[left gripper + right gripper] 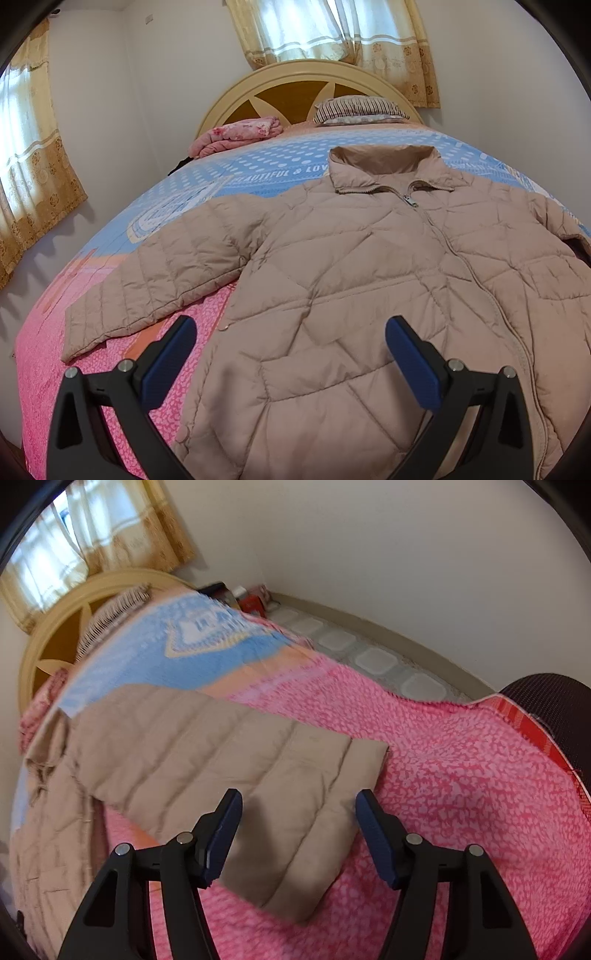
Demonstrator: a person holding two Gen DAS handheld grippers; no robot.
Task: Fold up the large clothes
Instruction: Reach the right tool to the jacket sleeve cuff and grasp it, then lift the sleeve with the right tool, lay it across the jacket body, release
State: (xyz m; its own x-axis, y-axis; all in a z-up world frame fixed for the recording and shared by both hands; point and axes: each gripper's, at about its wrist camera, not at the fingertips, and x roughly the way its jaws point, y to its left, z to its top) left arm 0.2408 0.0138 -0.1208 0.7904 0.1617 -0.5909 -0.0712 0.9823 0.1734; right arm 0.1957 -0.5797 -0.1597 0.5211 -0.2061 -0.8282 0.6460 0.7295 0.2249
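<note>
A beige quilted jacket lies face up and zipped on the bed, collar toward the headboard, one sleeve stretched out to the left. My left gripper is open and empty above the jacket's lower left front. In the right wrist view the jacket's other sleeve lies across the pink bedspread, its cuff end toward me. My right gripper is open and empty, hovering over that cuff. The jacket body shows at the left edge of that view.
The bed has a blue and pink bedspread and a cream wooden headboard. A folded pink blanket and a striped pillow lie by the headboard. Curtained windows, tiled floor and a black chair back surround the bed.
</note>
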